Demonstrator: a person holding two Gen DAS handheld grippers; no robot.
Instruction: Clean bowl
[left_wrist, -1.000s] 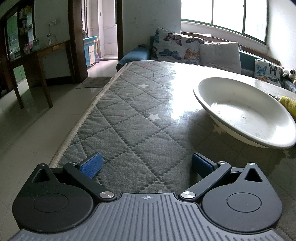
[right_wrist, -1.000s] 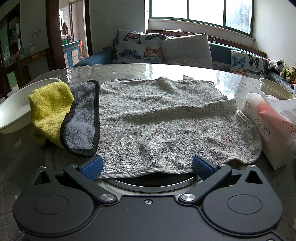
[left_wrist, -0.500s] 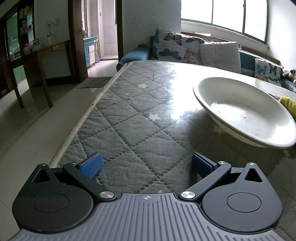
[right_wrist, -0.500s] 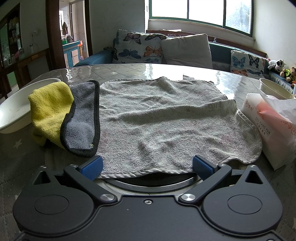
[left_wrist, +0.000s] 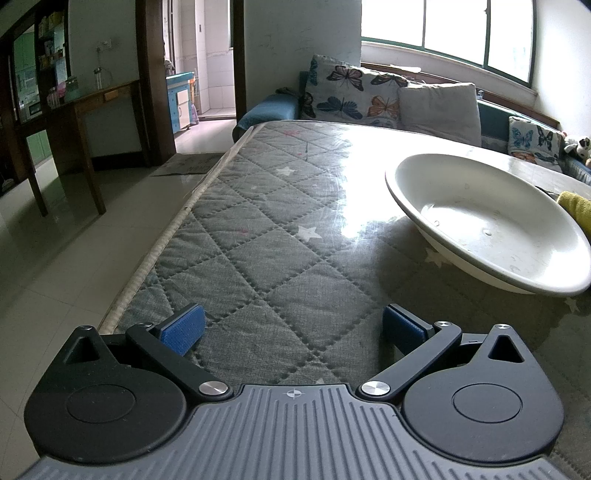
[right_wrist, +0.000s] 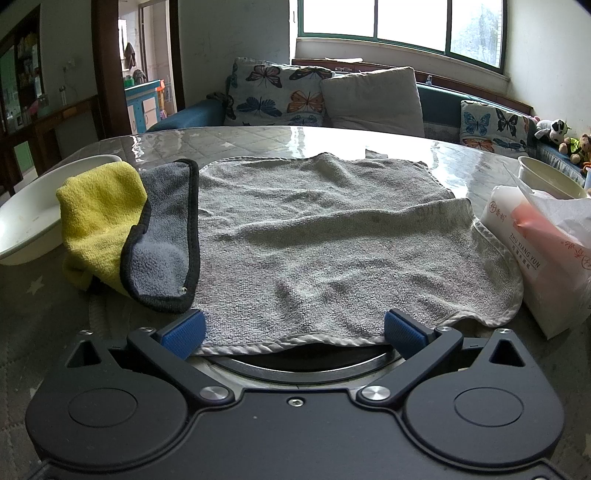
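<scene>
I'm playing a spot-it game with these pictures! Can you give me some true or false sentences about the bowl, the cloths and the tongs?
1. The big white bowl has soup in it. False: only a few droplets or specks show inside.
2. Both the left tongs and the right tongs are open. True.
3. The yellow cloth lies right next to the big bowl. True.
4. The right tongs are holding the grey towel. False: the towel lies spread out, and the tongs grip nothing.
5. The tissue pack sits left of the towel. False: it sits on the right.

Left gripper spread wide, empty; white bowl ahead-right on table.
</scene>
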